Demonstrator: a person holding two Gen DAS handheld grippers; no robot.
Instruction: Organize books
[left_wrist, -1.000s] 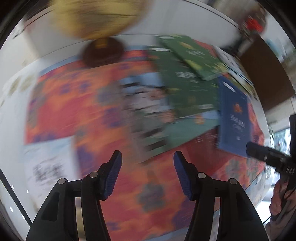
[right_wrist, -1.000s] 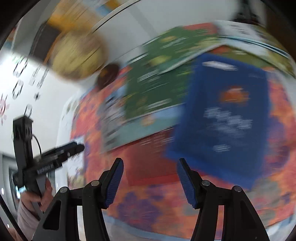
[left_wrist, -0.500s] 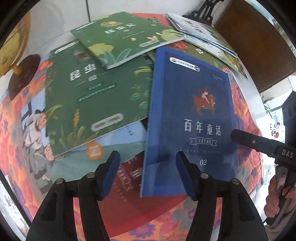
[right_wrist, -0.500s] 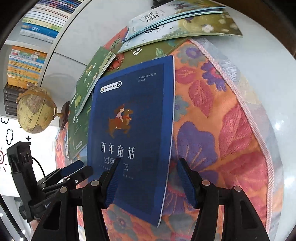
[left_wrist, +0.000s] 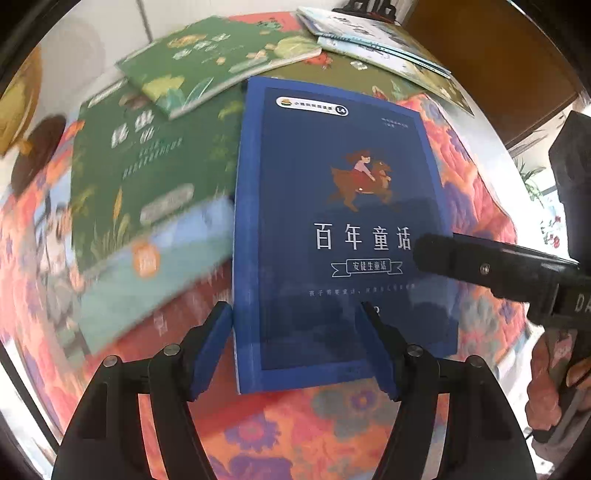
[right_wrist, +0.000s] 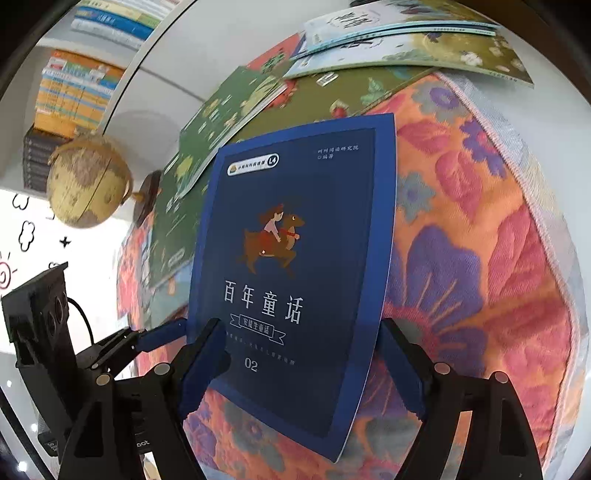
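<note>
Both grippers moved in closer on the blue book (left_wrist: 340, 221) vs half a sec ago. Left gripper (left_wrist: 295, 347) and right gripper (right_wrist: 303, 365) fingers opening wide, straddling its near end, not pinching. Dark-blue cover w/ rider on a bear, flat on floral cloth (right_wrist: 480, 258) on the worktop.

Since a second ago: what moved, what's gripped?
Both grippers closed in on the blue book: left gripper and right gripper now straddle its near end, jaws opening, nothing gripped. The blue book, green books and floral cloth stayed put.
</note>
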